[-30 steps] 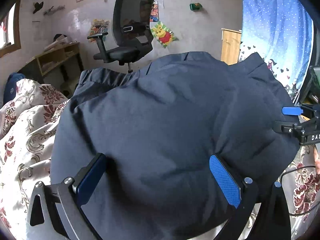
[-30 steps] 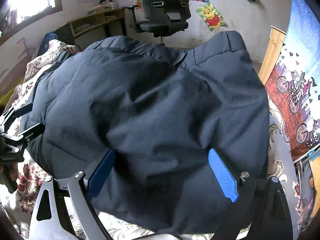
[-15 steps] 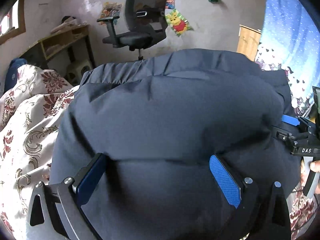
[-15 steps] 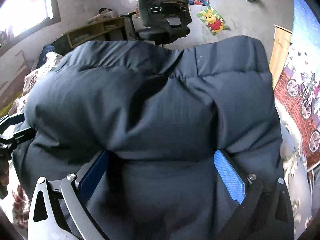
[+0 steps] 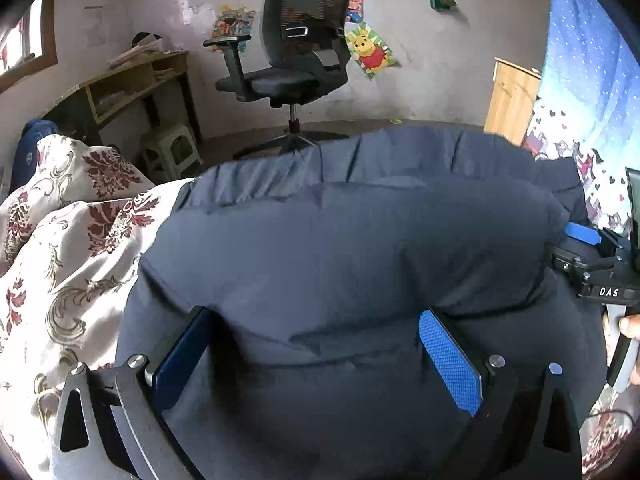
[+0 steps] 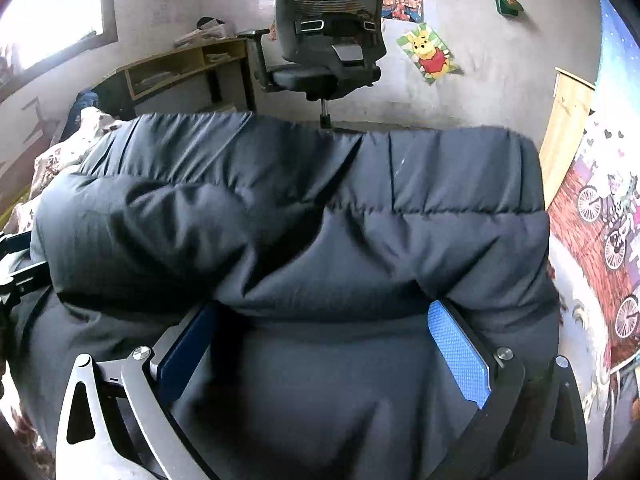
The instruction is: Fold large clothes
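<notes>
A dark navy puffer jacket (image 5: 360,240) lies folded over on a floral bedspread (image 5: 60,264) and fills both views. My left gripper (image 5: 314,316) has its blue pads set wide around a thick fold of the jacket, and the padding bulges over the fingertips. In the right wrist view the jacket (image 6: 280,200) also sits between the jaws of my right gripper (image 6: 324,308), which stand at their widest with the pad faces bare. The right gripper (image 5: 580,248), held by a hand, shows at the jacket's right edge. The left one (image 6: 16,272) shows at its left edge.
Beyond the bed stands a black office chair (image 5: 296,52) on the floor. A wooden desk (image 5: 132,84) with a small stool (image 5: 172,148) beneath it stands at the left. A wooden cabinet (image 5: 512,96) and a blue curtain (image 5: 584,60) are at the right.
Both grippers have moved forward toward the chair with the jacket's upper fold rolling over ahead of them. The right gripper's jaws have widened a little.
</notes>
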Available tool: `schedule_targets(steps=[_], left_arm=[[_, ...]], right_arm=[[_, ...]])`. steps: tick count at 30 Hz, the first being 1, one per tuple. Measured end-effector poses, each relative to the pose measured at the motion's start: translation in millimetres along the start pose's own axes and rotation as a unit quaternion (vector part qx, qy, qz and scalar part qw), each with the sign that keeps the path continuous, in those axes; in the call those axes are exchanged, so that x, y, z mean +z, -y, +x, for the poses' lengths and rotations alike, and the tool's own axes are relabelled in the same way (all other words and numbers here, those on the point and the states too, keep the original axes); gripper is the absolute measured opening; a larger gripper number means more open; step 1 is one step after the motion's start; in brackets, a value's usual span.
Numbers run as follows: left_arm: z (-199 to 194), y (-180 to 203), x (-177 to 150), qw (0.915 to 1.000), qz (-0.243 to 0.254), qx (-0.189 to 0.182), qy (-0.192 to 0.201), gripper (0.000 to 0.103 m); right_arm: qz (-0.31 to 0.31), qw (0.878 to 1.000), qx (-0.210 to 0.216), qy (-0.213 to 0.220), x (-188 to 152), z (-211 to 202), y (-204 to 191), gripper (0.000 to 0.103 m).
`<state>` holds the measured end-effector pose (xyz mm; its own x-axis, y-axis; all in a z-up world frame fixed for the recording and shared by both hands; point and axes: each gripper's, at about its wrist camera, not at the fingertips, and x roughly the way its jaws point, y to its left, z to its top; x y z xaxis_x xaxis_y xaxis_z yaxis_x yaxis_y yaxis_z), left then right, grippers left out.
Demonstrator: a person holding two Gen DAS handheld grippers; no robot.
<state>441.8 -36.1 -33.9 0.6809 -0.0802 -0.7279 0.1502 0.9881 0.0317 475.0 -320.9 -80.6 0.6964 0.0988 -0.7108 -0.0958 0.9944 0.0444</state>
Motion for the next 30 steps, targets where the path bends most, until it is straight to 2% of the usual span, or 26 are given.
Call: schedule_targets(steps=[11, 17, 22, 25, 30], left_arm=[[39.3, -26.2, 33.0, 0.9981, -0.056, -0.025, 0.004, 0.103], [70.2, -53.4, 45.6, 0.9928, -0.116, -0.027, -0.01, 0.103], [92.8, -72.0, 46.8, 0.9863, -0.16, -0.029, -0.028, 0.103], [98.6, -74.9, 45.5, 0.9846, -0.17, -0.028, -0.029, 0.103], [100.1, -71.4, 44.3, 0.9867, -0.16, -0.016, -0.021, 0.103]], right_arm=[[0.006, 1.0, -0.011, -0.004, 37.8, 31.9, 8.1, 0.102], [0.008, 1.0, -0.002, -0.014, 52.7, 53.1, 10.6, 0.102], [0.016, 0.998, 0.021, -0.049, 58.6, 76.8, 12.6, 0.102], [0.013, 0.998, 0.026, -0.063, 57.1, 85.1, 10.4, 0.102], [0.011, 0.997, 0.027, -0.066, 52.2, 90.5, 5.6, 0.102]])
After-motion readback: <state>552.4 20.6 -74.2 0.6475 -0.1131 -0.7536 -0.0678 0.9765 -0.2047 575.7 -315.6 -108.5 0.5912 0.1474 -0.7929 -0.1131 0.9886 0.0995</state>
